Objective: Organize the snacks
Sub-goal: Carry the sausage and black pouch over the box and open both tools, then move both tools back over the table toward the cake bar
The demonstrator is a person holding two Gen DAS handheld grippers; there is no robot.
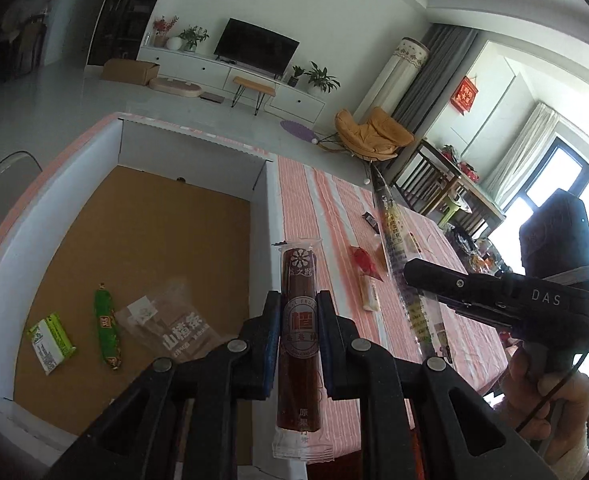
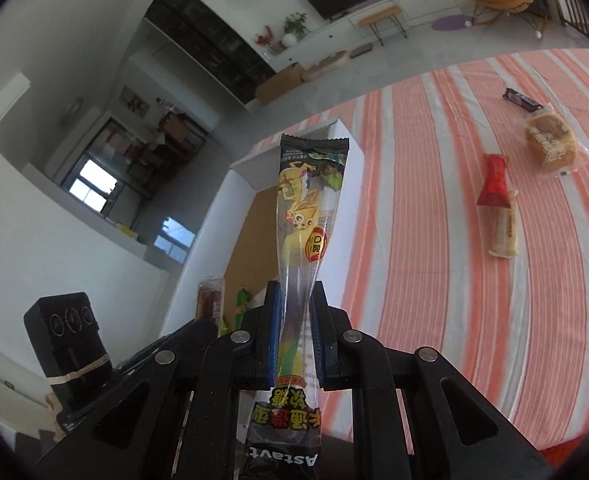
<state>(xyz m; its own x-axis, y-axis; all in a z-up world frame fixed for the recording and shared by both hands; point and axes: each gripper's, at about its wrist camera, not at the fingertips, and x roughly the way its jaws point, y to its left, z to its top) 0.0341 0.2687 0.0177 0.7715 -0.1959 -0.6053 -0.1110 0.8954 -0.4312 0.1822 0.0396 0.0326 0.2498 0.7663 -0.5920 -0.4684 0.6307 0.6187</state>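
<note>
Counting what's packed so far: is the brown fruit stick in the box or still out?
Out. The brown fruit stick is clamped in the left gripper, raised above the box.

Daylight pours in through the big window (image 1: 566, 200) at the right of the left wrist view, blowing it out to white glare. The far left corner of that view falls dim. Both pictures bend strongly at their round edges, with dark corners. The striped tablecloth (image 2: 434, 208) is evenly lit; smaller windows (image 2: 90, 188) glow bright. Near parts look slightly soft.
</note>
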